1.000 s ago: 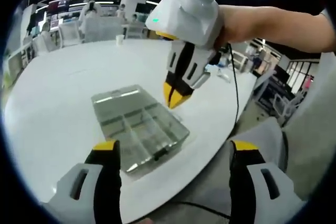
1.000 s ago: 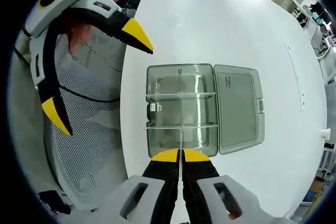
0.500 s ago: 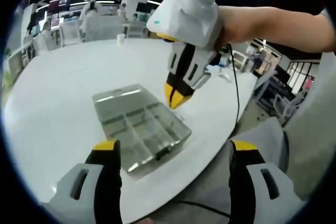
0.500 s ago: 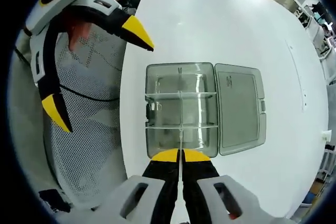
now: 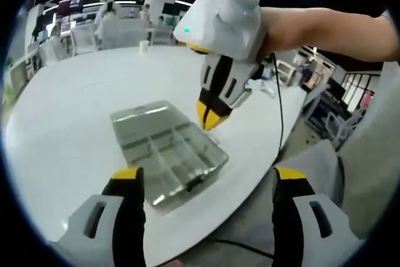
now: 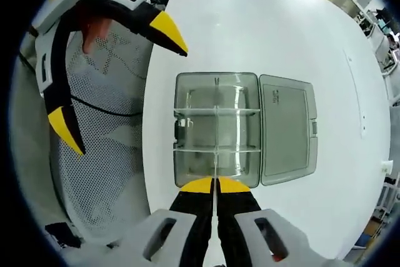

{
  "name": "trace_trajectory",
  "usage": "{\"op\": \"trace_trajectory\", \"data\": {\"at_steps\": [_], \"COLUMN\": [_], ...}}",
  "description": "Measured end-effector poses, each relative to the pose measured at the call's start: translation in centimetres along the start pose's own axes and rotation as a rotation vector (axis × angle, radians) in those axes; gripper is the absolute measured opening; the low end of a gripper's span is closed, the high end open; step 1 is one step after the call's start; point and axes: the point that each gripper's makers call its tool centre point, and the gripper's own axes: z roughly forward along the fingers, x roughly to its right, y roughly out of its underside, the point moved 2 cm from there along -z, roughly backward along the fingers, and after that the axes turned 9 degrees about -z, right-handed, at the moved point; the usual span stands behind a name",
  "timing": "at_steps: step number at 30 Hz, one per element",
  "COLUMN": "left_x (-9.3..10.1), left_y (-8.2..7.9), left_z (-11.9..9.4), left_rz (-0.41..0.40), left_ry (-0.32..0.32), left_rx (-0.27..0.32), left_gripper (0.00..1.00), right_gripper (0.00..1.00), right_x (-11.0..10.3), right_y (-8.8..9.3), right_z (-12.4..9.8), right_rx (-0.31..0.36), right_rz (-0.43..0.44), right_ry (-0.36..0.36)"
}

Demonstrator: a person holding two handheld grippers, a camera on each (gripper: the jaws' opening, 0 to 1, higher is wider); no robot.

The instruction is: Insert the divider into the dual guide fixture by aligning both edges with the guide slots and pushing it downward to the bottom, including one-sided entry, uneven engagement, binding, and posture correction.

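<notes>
A clear plastic compartment box [image 5: 167, 152] [image 6: 215, 129] lies on the white table, its lid [image 6: 286, 130] folded open flat beside it. Two cross walls split the box. My right gripper [image 6: 215, 185] is shut on a thin clear divider [image 6: 214, 168], seen edge-on and lined up with the box's long middle axis. In the left gripper view the right gripper [image 5: 210, 119] hangs tip-down just above the box's far right edge. My left gripper [image 5: 207, 176] is open and holds nothing, near the table's edge; its spread jaws [image 6: 115, 82] lie left of the box.
The round white table [image 5: 69, 98] [image 6: 269, 23] is bare around the box. A person's arm [image 5: 325, 26] reaches in from the right, and a black cable [image 5: 279, 114] hangs from the right gripper. Mesh-clad legs [image 6: 103, 173] sit at the table's edge. Desks and chairs [image 5: 94, 29] stand far behind.
Almost nothing: the right gripper has drifted slightly over the box with the divider still in it. The left gripper stays open and still.
</notes>
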Motion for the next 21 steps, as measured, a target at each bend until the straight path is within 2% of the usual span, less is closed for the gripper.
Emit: {"op": "trace_trajectory", "data": {"at_steps": [21], "left_x": [-0.15], "left_y": [0.05], "left_z": [-0.09], "left_rz": [0.000], "left_ry": [-0.002], "left_rx": [-0.001], "left_gripper": [0.82], "right_gripper": [0.00], "right_x": [-0.14], "right_y": [-0.16], "right_z": [0.27], "right_rx": [-0.024], "right_rz": [-0.001], "right_ry": [-0.003]}}
